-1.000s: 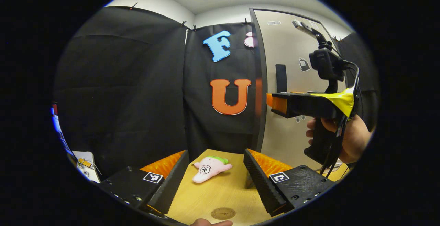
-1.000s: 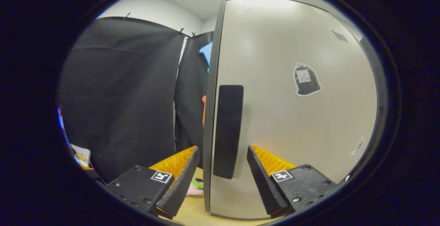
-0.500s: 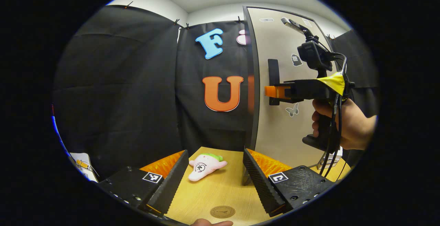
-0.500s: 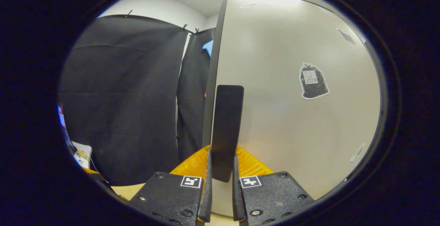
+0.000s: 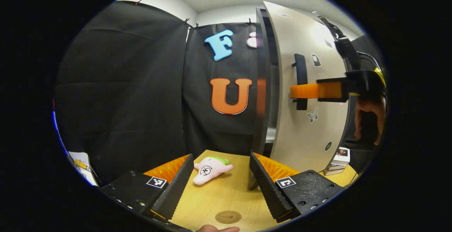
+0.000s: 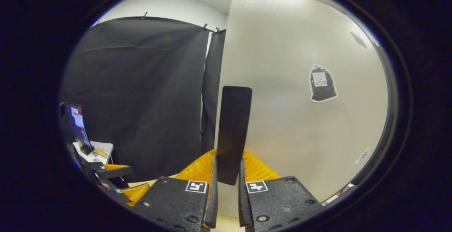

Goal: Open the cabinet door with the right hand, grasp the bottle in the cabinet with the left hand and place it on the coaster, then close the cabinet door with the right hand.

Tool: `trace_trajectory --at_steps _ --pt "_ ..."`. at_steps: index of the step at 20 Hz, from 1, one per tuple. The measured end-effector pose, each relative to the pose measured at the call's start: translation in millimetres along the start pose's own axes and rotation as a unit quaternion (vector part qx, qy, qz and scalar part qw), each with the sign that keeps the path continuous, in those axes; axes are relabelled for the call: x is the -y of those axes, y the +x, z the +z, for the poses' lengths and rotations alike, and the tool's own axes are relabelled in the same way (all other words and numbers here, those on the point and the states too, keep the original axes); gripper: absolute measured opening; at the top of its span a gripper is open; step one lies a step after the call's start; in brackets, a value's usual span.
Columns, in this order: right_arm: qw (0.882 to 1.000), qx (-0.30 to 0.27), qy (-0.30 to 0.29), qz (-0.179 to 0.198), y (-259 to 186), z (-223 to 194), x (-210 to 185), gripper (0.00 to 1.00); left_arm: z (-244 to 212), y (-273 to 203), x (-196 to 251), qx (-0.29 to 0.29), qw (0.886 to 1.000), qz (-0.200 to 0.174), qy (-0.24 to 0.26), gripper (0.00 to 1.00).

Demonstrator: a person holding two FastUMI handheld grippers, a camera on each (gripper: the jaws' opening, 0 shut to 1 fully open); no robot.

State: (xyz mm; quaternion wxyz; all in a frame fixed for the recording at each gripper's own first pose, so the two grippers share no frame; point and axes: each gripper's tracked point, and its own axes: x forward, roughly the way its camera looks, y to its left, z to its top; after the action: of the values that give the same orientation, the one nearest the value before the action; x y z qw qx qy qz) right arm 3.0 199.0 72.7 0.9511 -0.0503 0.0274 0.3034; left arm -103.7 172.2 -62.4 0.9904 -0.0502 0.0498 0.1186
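The pale cabinet door [image 5: 310, 83] stands partly swung out from the dark cabinet frame [image 5: 264, 83], with a narrow gap showing between them. My right gripper [image 6: 227, 175] is shut on the door's black vertical handle [image 6: 233, 133]; from the left gripper view that same gripper [image 5: 300, 91] clamps the handle [image 5: 301, 80], with a hand [image 5: 367, 119] behind it. My left gripper [image 5: 220, 179] hovers open above the wooden table [image 5: 226, 200], with nothing between its fingers. A round brown coaster [image 5: 228, 217] lies on the table just before it. The cabinet's inside is hidden.
A pink plush toy [image 5: 210, 166] lies on the table between the left gripper's fingers, farther back. A small stack of cards or boxes [image 5: 337, 159] sits at the table's right by the door's foot. My left gripper [image 6: 116, 184] appears low at left in the right gripper view.
The right gripper closed on the handle, then pulled; the door has swung out from the frame and a gap has opened. The left gripper stayed nearly still over the table.
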Motion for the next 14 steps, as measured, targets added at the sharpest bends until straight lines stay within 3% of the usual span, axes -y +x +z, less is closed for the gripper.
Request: trace_trajectory --at_steps 7,14 --pt "0.999 -0.013 0.003 0.039 -42 -4 -9 0.24 -15 7 0 -0.034 0.999 -0.002 0.01 0.95" --pt "0.995 -0.026 -0.002 0.099 -76 -8 -2 0.24 5 -4 17 -0.015 0.999 -0.011 0.041 0.95"
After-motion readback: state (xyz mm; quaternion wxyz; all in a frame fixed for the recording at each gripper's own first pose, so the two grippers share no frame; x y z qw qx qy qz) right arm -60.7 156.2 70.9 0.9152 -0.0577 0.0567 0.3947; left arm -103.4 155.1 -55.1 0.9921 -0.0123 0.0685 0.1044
